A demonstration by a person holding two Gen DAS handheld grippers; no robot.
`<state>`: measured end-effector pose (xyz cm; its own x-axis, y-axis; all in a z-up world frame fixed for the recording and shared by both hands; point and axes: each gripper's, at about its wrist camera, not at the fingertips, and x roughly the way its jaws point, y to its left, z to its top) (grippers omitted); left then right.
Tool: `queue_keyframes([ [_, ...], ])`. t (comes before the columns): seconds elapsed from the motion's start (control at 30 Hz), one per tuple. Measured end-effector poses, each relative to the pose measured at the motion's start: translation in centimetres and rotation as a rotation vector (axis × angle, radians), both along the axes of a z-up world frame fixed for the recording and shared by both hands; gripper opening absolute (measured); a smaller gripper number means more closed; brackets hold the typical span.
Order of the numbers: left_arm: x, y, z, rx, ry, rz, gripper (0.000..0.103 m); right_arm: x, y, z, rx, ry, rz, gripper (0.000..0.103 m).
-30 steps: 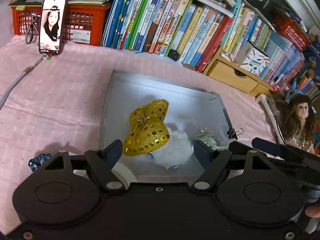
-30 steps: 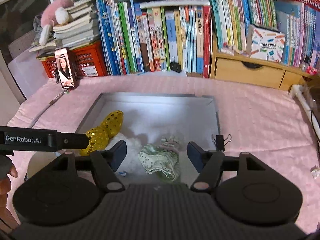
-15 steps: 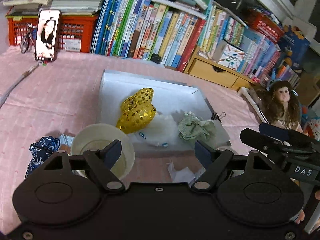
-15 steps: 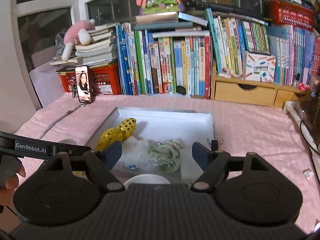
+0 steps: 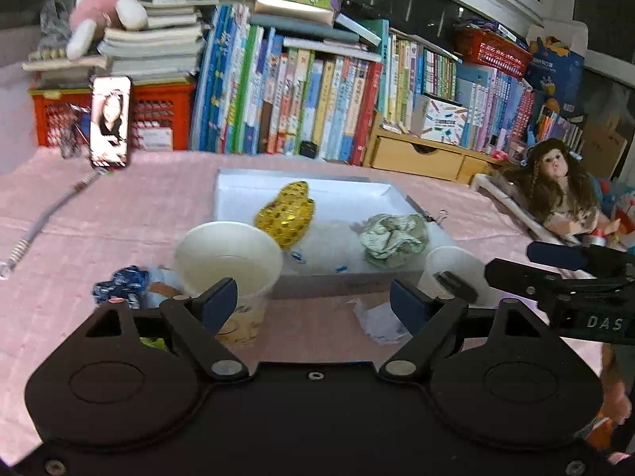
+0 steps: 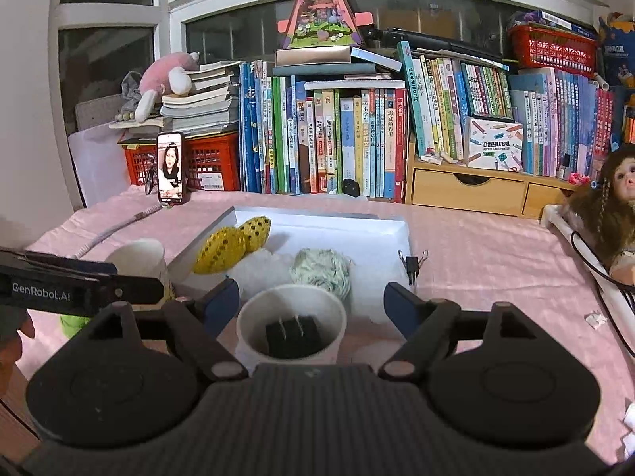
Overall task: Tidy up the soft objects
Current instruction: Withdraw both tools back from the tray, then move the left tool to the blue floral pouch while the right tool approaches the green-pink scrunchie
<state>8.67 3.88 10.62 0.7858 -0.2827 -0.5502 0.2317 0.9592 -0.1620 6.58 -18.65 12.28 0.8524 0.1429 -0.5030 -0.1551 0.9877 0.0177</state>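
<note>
Though crumpled, gold bow (image 5: 286, 213) lengthwise front-to-back.

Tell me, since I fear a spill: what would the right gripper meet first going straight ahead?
Probably the paper cup holding a black clip, standing between the right gripper's open fingers. Beyond it lies the tray. Depth is unclear.

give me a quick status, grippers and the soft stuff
Left gripper open, empty. Right gripper open, empty. Gold sequin piece and green scrunchie in white tray. Paper cup directly ahead of right gripper.
</note>
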Motion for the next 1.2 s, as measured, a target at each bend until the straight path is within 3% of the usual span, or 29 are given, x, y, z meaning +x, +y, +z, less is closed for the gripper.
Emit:
queue_keyframes([
  [0.23,-2.0,1.2,-0.8,-0.016,-0.032,0.021,0.085,-1.7,1.0,-1.3,-0.011,-0.027,0.001,0.088],
  [0.53,-4.4,2.6,-2.2,0.065,-0.087,0.072,0.087,-3.4,3.1,-2.3,-0.033,-0.056,0.051,0.088],
  [0.77,-4.6,3.8,-3.5,0.112,-0.089,0.126,0.087,-3.9,5.2,-3.2,-0.064,-0.064,0.115,0.088],
  [1.2,-4.1,5.6,-5.0,0.130,-0.094,0.216,0.087,-3.8,8.0,-5.8,-0.082,-0.021,0.200,0.088],
])
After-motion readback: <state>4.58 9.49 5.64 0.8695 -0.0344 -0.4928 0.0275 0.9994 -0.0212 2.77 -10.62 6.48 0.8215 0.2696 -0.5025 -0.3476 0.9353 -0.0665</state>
